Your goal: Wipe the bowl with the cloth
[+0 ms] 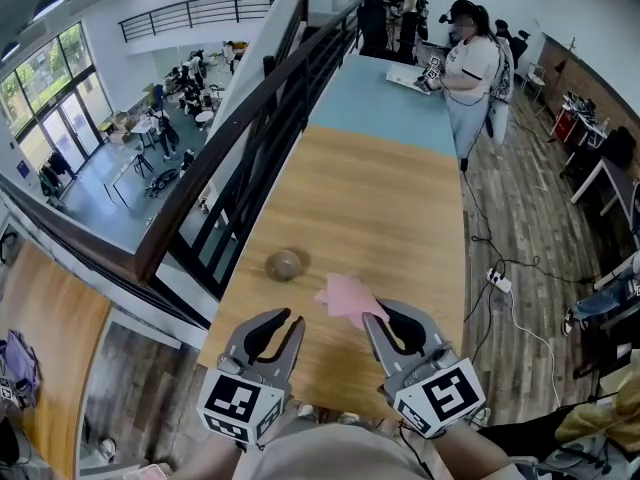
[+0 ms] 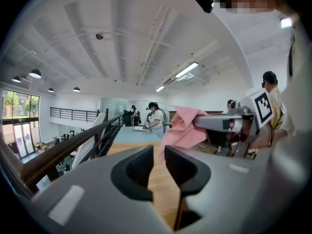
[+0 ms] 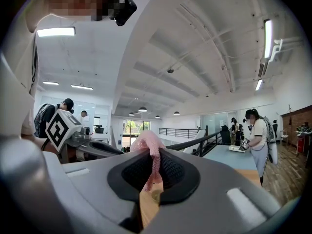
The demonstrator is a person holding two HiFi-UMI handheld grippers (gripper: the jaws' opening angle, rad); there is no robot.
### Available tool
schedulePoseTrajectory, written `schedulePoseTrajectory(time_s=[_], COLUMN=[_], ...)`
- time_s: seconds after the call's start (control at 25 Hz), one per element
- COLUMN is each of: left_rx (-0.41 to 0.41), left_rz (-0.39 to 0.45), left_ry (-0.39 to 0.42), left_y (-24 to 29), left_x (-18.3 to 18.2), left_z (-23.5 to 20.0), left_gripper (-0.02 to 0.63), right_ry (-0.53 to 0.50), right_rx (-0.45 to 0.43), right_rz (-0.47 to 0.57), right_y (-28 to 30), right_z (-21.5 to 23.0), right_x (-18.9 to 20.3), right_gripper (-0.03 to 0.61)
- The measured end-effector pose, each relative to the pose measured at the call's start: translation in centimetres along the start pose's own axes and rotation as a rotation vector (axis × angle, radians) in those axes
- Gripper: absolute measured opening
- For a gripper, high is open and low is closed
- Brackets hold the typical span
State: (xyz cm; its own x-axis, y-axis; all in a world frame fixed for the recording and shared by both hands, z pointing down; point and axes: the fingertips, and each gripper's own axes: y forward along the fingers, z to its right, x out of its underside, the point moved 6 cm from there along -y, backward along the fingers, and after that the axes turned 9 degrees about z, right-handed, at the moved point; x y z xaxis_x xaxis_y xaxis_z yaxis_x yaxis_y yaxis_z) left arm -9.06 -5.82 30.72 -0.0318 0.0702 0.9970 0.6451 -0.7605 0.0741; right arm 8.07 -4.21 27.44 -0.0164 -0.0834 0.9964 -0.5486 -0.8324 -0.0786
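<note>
Surface (image 1: 380, 198): carrying the bowl (image 1: 286, 264), railing (image 1: 250, 118) running beside the bowl.
Right gripper (image 1: 385, 320): jaws gripping pink cloth (image 1: 348, 296).
Left gripper (image 1: 287, 326): jaws gaping, empty.

1. Long wooden table (image 1: 380, 208) runs from near to far, with a dark railing (image 1: 250, 138) along its left edge.
2. Bowl (image 1: 286, 264), small and round, sits upright on the wood at near left, well apart from every table edge.
3. The far section of the tabletop (image 1: 380, 103) is light blue.
4. A flat white item (image 1: 408, 78) lies on the blue part at far right; it is too small to identify.
5. Plank floor (image 1: 520, 218) to the right carries a power strip (image 1: 498, 281) and cables.
</note>
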Motion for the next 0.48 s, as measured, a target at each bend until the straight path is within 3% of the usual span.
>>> schedulePoseTrajectory(time_s=[0.48], left_rx=[-0.005], left_rz=[-0.045], left_ry=[-0.015], left_y=[-0.2], left_x=[2.3], left_z=[1.7], left_gripper=[0.028], right_ry=[0.021], right_rx=[0.001], right_rz=[-0.045], right_y=[-2.5], right_z=[0.6], right_x=[1.4], right_gripper=[0.025])
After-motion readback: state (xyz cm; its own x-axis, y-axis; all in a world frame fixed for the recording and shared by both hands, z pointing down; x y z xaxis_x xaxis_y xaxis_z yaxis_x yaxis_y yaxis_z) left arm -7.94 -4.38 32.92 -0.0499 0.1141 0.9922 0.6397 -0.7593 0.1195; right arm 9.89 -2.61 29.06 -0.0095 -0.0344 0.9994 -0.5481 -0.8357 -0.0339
